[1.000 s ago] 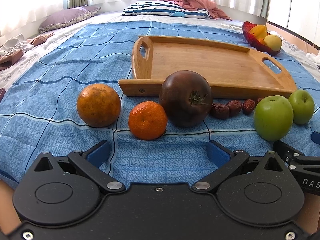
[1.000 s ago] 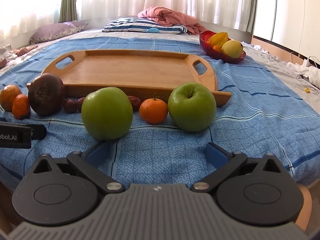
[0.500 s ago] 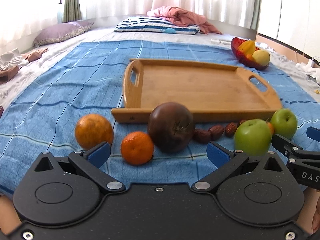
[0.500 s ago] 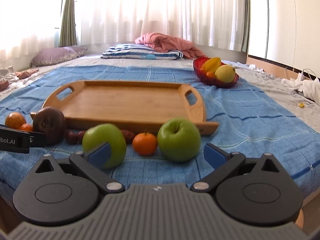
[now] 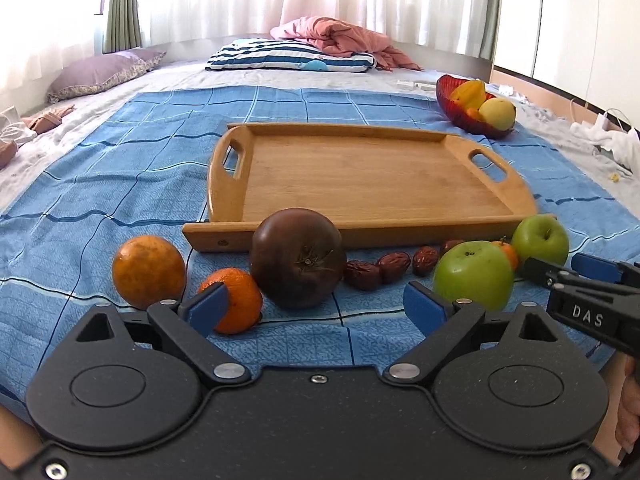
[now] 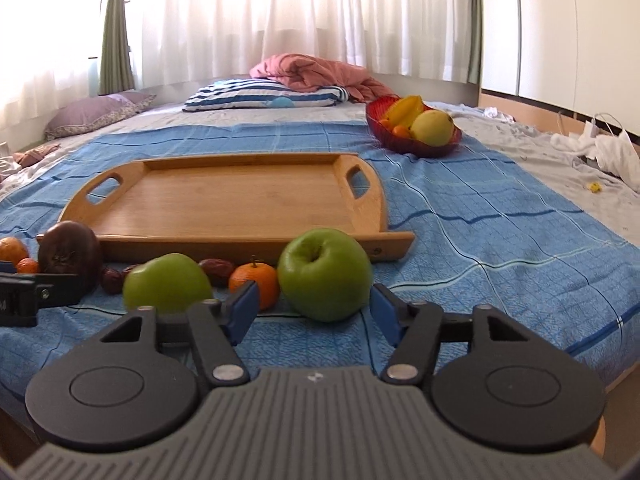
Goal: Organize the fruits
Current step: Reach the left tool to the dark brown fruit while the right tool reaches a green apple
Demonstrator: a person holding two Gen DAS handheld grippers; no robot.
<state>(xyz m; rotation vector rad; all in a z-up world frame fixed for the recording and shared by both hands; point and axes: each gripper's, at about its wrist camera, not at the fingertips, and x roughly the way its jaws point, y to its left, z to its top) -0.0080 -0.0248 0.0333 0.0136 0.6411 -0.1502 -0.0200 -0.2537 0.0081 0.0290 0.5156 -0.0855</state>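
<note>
Fruits (image 5: 298, 258) lie in a row along the tray's (image 5: 376, 236) near long edge.

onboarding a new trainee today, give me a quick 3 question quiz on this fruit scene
1. True or false: the wooden tray already holds fruit.
2. Which fruit lies straight ahead between the fingers of the right tool?
A. the dark round fruit
B. the green apple near the tray's corner
C. the large orange
3. Fill in: the small wrinkled brown fruits lie in a row along the tray's ____ edge.

Key: 1 false, the tray is bare. 2 B; the tool's jaws are closing but the pads are not on the apple. 3 near.
</note>
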